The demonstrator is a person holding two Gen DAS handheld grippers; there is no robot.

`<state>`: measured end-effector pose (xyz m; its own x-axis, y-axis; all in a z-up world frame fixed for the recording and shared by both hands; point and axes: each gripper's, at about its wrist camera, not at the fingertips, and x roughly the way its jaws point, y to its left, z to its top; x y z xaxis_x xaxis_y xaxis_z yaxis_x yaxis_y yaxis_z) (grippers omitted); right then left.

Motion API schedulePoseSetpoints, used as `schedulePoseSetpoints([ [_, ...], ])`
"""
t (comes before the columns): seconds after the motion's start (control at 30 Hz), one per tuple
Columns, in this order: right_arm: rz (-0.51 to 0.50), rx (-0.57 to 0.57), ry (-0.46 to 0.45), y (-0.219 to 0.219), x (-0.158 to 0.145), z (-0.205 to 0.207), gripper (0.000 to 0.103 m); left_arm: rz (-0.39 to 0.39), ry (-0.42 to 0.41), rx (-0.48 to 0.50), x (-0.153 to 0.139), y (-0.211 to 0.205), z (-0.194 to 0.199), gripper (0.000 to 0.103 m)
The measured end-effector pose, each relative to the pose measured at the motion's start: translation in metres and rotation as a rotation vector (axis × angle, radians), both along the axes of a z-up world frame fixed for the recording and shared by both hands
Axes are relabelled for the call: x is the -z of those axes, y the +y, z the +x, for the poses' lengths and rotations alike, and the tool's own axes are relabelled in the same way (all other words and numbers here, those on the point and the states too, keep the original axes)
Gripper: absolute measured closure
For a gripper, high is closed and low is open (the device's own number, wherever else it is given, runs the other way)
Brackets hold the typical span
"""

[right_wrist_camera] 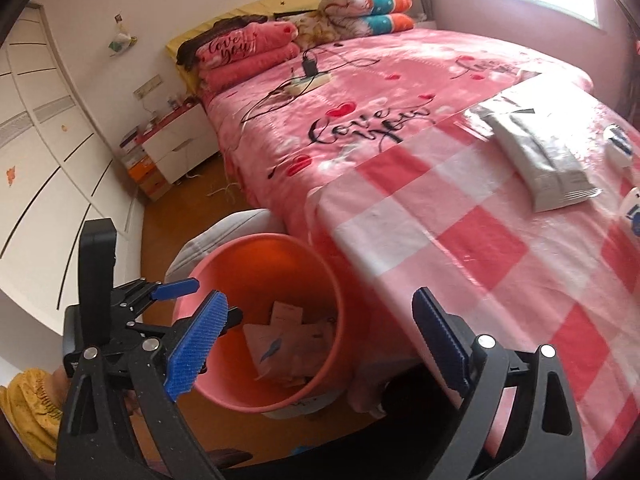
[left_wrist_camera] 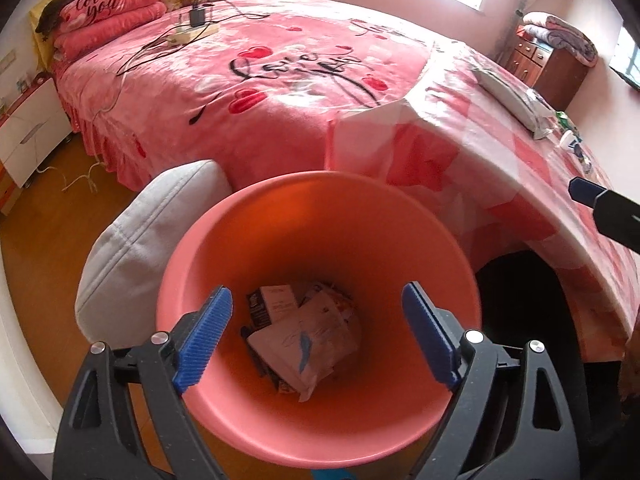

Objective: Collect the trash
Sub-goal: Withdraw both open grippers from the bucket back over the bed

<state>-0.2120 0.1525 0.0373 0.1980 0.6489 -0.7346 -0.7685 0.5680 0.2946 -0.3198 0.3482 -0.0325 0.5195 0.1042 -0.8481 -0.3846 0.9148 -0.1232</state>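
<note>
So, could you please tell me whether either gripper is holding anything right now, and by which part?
Nothing: left gripper and right gripper are open, empty.

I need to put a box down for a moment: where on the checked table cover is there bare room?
The checked table cover is bare from its near corner by the pink bin up to the grey packet. The far right edge is crowded: the packet and small white containers sit close together there.
</note>
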Motion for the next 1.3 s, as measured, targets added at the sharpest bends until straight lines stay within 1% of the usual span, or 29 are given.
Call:
schedulePoseSetpoints([
  [0.2, 0.028, 0.041, -0.050, -0.015, -0.005, 0.002, 0.008, -0.013, -0.024, 0.052, -0.009, -0.015, 0.014, 0.015],
  [0.33, 0.016, 0.052, -0.081, -0.018, -0.005, 0.002, 0.008, -0.008, -0.050, 0.079, -0.019, -0.025, 0.023, 0.015],
  [0.43, 0.018, 0.058, -0.076, -0.021, -0.003, 0.003, 0.008, 0.001, -0.060, 0.095, -0.024, -0.030, 0.030, 0.015],
  [0.53, 0.022, 0.071, -0.078, -0.025, -0.003, 0.005, 0.008, 0.027, -0.069, 0.107, -0.028, -0.037, 0.035, 0.015],
  [0.67, 0.040, 0.097, -0.076, -0.034, -0.005, 0.009, 0.008, 0.033, -0.086, 0.134, -0.031, -0.043, 0.039, 0.015],
  [0.9, 0.062, 0.158, -0.068, -0.056, -0.006, 0.020, 0.008, 0.034, -0.077, 0.158, -0.033, -0.053, 0.048, 0.015],
  [1.3, 0.070, 0.211, -0.078, -0.082, -0.005, 0.031, 0.008, 0.011, -0.050, 0.209, -0.034, -0.077, 0.062, 0.015],
])
